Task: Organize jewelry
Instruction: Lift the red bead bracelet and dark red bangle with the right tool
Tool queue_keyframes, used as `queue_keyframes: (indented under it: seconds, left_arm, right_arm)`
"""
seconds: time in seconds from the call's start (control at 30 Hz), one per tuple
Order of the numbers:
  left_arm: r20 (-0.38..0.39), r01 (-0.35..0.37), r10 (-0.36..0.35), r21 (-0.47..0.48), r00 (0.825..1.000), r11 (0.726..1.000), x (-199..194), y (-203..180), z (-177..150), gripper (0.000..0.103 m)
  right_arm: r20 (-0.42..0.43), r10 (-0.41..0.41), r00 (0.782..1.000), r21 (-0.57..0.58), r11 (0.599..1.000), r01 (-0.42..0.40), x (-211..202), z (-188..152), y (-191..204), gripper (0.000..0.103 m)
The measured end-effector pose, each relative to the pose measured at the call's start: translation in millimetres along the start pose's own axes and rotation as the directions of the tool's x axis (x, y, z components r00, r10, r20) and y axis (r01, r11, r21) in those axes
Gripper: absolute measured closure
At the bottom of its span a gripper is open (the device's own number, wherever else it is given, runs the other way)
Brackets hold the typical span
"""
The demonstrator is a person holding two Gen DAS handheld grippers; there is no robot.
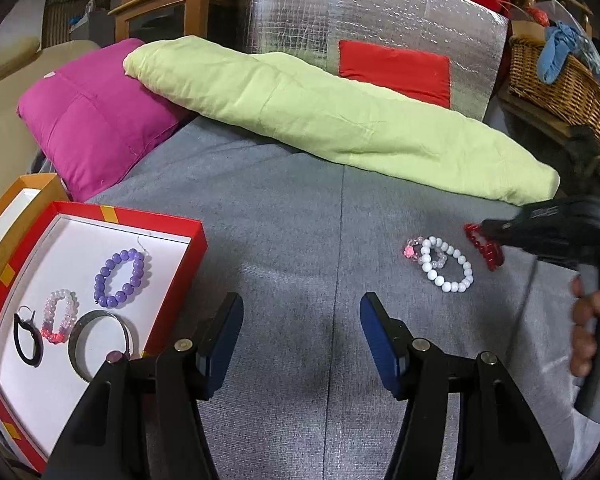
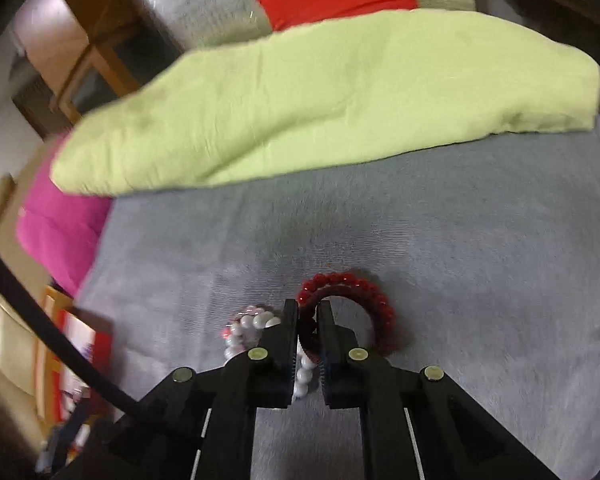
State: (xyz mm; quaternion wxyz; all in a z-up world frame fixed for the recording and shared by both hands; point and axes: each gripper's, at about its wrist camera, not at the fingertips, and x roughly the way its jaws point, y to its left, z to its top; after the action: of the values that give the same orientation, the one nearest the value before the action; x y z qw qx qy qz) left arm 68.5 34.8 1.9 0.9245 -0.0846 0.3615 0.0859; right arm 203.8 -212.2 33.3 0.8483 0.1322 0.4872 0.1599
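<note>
Red-rimmed cardboard box [image 1: 100,280], at 9 o'clock on the grey fabric surface [image 1: 300,240]: purple bead bracelet [image 1: 120,278], pink bead bracelet [image 1: 59,316], metal bangle [image 1: 102,344] and black hair tie [image 1: 28,338] are held inside. White bead bracelet [image 1: 450,264] and red bead bracelet [image 1: 484,246] are laid at 3 o'clock. Long green pillow [image 1: 320,120] is set at 12 o'clock.

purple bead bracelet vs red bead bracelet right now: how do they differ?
Place: the purple bracelet lies inside the red box; the red bracelet is on the grey bed cover.
Grip: the purple one is untouched; the right gripper is shut on the red one.
Pose: the purple one lies flat; the red one looks tipped up on edge.
Neighbours: the white bracelet lies beside the red one.
Shared: both are round-bead loops.
</note>
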Motion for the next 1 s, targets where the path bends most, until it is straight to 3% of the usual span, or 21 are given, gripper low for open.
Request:
queue_keyframes:
  seconds: [0.2,0.33,0.4,0.6,0.67,0.77,0.9,0.93,1.0]
  left_arm:
    - [-0.024,0.003,-0.003,0.031,1.000,1.000,5.2,-7.5,-5.7,0.041]
    - [-0.025,-0.018,0.020,0.065,0.999,0.998,6.8,-12.2,-10.3,0.041]
    - [-0.022,-0.026,0.028,0.075,0.999,0.997,6.7,-14.5,-11.5,0.041]
    - [0.013,-0.022,0.021,0.132,1.000,0.991,0.7,-25.5,-15.7,0.041]
    - [-0.013,0.032,-0.030,0.146,0.999,0.989,-0.1,-33.5,-17.3,0.041]
    - [-0.080,0.137,-0.127,0.125,0.989,0.983,-0.1,-49.4,-17.1,0.041]
    - [-0.181,0.313,-0.286,0.145,0.941,0.939,2.2,-100.6,-13.0,0.041]
    - [-0.202,0.344,-0.310,0.163,0.929,0.925,4.8,-119.8,-11.6,0.041]
    - [-0.228,0.361,-0.315,0.205,0.921,0.910,11.2,-148.9,-9.9,0.041]
  right_arm:
    - [0.058,0.155,0.986,0.128,0.979,-0.162,-32.4,-21.3,-22.8,0.093]
    - [0.065,0.289,0.955,0.196,0.935,-0.296,-47.7,-31.8,-40.1,0.093]
    - [0.049,0.231,0.972,0.210,0.949,-0.236,-48.3,-38.2,-54.1,0.093]
    - [0.099,0.251,0.963,0.320,0.908,-0.270,-67.9,-60.0,-100.5,0.093]
    - [0.098,0.225,0.969,0.307,0.920,-0.245,-73.4,-65.4,-106.1,0.093]
    - [0.084,0.248,0.965,0.322,0.910,-0.261,-71.3,-69.3,-115.2,0.093]
    - [0.068,0.244,0.967,0.353,0.901,-0.252,-60.0,-78.6,-129.0,0.093]
    - [0.071,0.244,0.967,0.354,0.900,-0.253,-60.7,-79.9,-130.3,0.093]
    - [0.077,0.246,0.966,0.359,0.897,-0.257,-62.2,-82.4,-135.1,0.093]
